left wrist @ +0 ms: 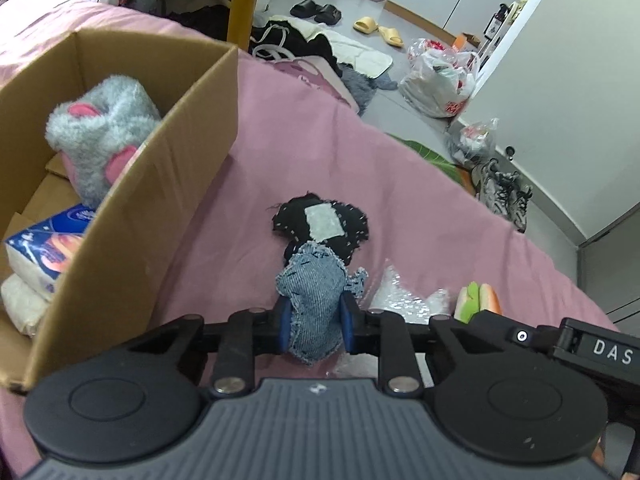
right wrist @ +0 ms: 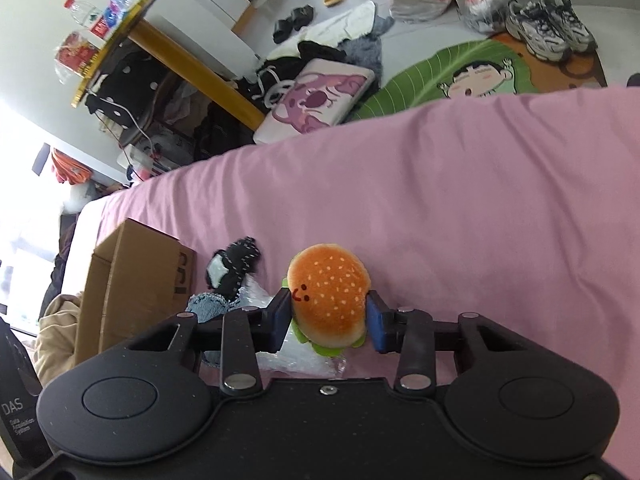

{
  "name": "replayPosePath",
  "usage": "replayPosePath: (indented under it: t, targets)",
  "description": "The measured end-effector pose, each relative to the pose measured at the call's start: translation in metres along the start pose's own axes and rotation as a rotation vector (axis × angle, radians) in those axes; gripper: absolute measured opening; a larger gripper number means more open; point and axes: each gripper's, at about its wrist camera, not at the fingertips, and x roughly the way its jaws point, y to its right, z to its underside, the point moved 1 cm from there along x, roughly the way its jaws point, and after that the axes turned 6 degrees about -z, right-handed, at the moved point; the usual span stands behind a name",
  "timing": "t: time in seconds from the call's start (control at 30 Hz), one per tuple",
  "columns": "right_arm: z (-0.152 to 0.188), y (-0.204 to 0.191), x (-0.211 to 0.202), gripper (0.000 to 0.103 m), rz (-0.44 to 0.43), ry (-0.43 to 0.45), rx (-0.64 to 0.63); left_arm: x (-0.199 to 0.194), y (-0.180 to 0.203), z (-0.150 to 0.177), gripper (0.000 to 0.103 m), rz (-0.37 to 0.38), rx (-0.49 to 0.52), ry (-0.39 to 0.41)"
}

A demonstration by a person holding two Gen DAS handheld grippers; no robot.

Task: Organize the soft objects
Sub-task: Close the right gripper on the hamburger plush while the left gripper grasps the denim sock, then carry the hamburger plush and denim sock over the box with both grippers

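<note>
Pink bedsheet (right wrist: 440,200); left gripper (left wrist: 314,326) clamps denim-and-black rag doll (left wrist: 316,276); right gripper (right wrist: 328,318) clamps smiling burger plush (right wrist: 328,292).

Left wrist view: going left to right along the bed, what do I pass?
Cardboard box → denim-and-black plush in the left claw → clear plastic wrap → burger plush.

Each camera sits just behind its own hand-held gripper, looking forward and down, close over the pink bed (left wrist: 312,128). Both views share the cardboard box (right wrist: 132,276), the denim doll (left wrist: 316,308) and the floor clutter beyond.
</note>
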Motion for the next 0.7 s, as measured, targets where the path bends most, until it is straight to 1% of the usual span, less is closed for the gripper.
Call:
replayPosePath:
  t: [0.37,0.7]
  targets:
    - [-0.001,-0.018,-0.024,0.038,-0.017,0.072,-0.048,-0.046,-0.002,-0.008,0.023,0.037,0.032,0.063]
    - [0.006,-0.042,-0.039,0.038,-0.044,0.129,-0.099,-0.083,-0.023,-0.020,0.023,0.083,0.026,0.090]
